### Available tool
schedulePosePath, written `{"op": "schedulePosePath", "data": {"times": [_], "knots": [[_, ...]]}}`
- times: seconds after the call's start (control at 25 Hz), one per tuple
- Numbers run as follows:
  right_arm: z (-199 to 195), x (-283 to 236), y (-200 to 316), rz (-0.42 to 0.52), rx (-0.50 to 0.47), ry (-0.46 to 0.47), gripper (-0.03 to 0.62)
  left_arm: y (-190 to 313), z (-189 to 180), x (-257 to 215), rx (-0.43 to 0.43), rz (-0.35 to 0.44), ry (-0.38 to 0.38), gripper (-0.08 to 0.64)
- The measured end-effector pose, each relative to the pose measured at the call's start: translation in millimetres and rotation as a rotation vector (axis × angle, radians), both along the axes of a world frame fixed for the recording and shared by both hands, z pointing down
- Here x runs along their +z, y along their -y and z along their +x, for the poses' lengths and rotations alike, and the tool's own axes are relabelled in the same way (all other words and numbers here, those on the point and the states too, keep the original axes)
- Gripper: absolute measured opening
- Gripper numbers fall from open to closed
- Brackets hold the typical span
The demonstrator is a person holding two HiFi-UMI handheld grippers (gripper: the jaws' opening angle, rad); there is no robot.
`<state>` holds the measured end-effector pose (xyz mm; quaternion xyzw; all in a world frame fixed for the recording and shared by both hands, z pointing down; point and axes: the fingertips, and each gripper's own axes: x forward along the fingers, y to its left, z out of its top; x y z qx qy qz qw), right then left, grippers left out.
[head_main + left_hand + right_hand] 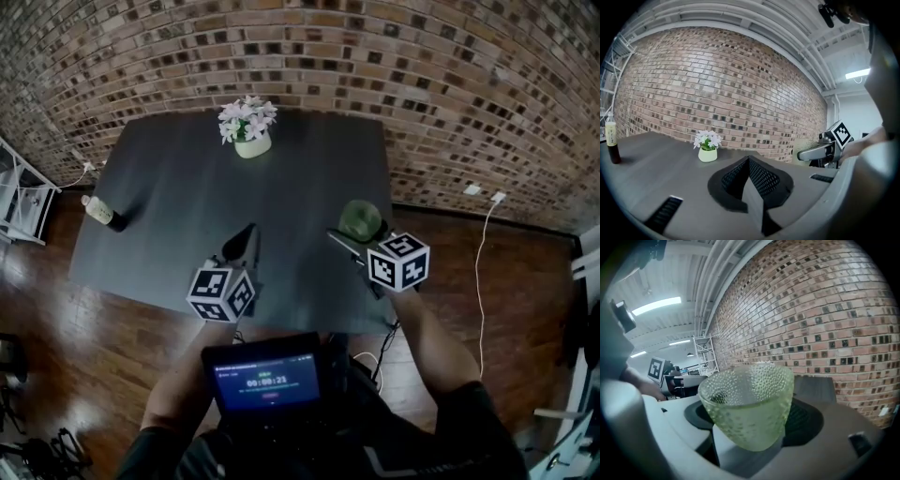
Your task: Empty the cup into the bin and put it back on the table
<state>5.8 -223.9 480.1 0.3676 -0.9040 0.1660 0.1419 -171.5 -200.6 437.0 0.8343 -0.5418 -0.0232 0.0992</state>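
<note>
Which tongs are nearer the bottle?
Left. In the head view the left tongs are right of the bottle; the right tongs, gripping the cup, are farther right.

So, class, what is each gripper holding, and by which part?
The right gripper grips the green cup by its opposite sides; the left gripper, jaws together, holds nothing.

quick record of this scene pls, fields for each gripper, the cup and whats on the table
left gripper: shut, empty, over the near part of the table
right gripper: shut on cup
cup: green dimpled glass, held over the table's right side
cup contents: cannot tell
on table: flower pot at far edge, bottle at left edge
bin: not in view
</note>
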Motion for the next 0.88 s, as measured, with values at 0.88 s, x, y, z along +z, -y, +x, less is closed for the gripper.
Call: {"op": "schedulePosePath", "data": {"times": [0.88], "knots": [[-15, 126, 27, -0.157, 0.058, -0.059, 0.402, 43, 24, 93, 0.075, -0.199, 0.018, -0.008]]}}
